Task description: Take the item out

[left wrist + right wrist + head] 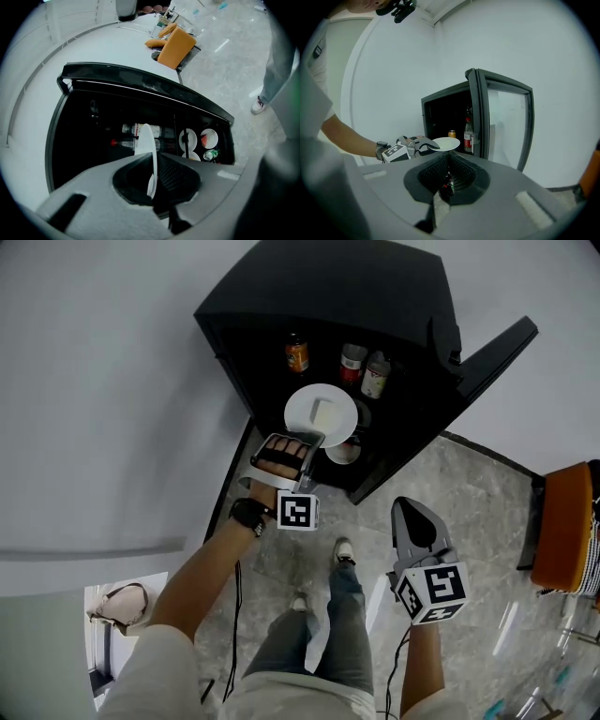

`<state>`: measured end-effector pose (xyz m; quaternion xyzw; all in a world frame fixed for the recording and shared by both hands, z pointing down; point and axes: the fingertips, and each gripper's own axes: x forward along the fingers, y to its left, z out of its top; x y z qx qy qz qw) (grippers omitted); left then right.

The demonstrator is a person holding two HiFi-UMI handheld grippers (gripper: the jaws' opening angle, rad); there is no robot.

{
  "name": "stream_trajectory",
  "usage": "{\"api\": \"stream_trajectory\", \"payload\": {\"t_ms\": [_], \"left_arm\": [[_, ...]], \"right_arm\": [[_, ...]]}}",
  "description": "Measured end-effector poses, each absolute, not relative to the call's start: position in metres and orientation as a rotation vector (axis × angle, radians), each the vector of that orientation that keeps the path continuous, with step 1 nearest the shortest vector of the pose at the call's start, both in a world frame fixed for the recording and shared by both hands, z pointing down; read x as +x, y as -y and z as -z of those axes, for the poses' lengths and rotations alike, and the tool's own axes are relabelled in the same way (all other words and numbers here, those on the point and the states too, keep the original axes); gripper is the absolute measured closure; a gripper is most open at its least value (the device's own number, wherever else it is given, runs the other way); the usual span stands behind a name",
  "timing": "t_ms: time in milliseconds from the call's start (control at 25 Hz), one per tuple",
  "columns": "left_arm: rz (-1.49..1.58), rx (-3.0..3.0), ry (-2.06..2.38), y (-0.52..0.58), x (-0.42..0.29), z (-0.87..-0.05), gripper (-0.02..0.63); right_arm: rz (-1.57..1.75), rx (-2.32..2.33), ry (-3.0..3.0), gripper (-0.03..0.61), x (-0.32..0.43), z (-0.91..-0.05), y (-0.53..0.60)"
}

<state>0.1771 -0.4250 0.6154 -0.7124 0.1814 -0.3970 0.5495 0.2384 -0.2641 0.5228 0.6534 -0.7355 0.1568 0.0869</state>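
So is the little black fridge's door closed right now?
No, the fridge door stands swung wide open, with a bottle in view inside.

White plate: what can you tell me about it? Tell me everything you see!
The white plate is round, smooth and shiny, like china or plastic, with a shallow raised rim. It looks whole, though I can't tell what the pale squarish patch on top is. The left gripper pinches its rim with closed jaws and holds it about level, right at the opening of the black fridge. Nothing else seems to touch it.
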Motion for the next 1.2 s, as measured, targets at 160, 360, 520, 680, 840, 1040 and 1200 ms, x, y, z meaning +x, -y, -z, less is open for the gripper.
{"api": "stream_trajectory", "payload": {"t_ms": [160,360,520,680,840,1040,1200], "left_arm": [[0.938,-1.711,-0.439,0.403,0.163,-0.577,0.597],[0.911,-1.710,-0.456,0.361,0.139,-0.518,0.597],[0.887,-1.721,-0.449,0.326,0.124,-0.471,0.597],[0.900,-1.766,-0.417,0.293,0.112,-0.432,0.595],[0.929,-1.750,-0.412,0.267,0.084,-0.401,0.595],[0.935,-1.762,-0.437,0.239,0.053,-0.362,0.594],[0.940,-1.739,-0.471,0.224,0.030,-0.333,0.594]], "right_arm": [[-0.444,1.961,2.192,0.571,0.229,-0.487,0.251],[-0.388,1.964,2.205,0.571,0.211,-0.438,0.229],[-0.344,1.958,2.207,0.571,0.196,-0.406,0.211],[-0.323,1.978,2.201,0.571,0.185,-0.376,0.191],[-0.297,1.996,2.200,0.571,0.173,-0.345,0.169],[-0.267,1.981,2.227,0.571,0.158,-0.313,0.148],[-0.222,1.955,2.267,0.571,0.137,-0.291,0.133]]}}
